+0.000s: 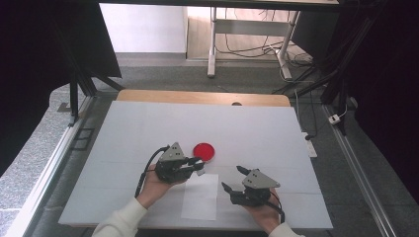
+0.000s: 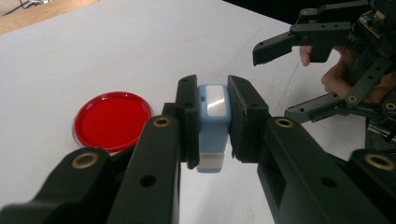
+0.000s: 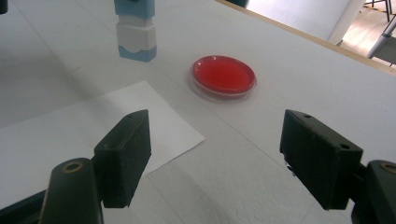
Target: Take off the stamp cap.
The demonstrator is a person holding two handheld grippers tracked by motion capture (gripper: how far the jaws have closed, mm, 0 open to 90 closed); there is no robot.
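Note:
My left gripper [image 1: 197,163] is shut on a small light-blue block with a white end [image 2: 213,127]. It holds the block just above the white table, close to the far edge of a white paper sheet [image 1: 200,197]. In the right gripper view the block [image 3: 135,42] hangs with its white end down. A round red dish [image 1: 203,151] lies flat just beyond the left gripper, and I see the dish [image 2: 112,120] left of the block and the dish [image 3: 223,76] ahead. My right gripper [image 1: 231,177] stands open to the right of the paper with nothing between its jaws [image 3: 215,149]; the left gripper view shows this right gripper [image 2: 273,84] at the upper right.
A white cover [image 1: 148,128] spreads over the table, with a wooden strip [image 1: 197,97] along the far edge. The paper sheet [image 3: 70,130] lies under my right gripper's left jaw. Black frame posts stand at both sides; desk legs and cables lie beyond on the floor.

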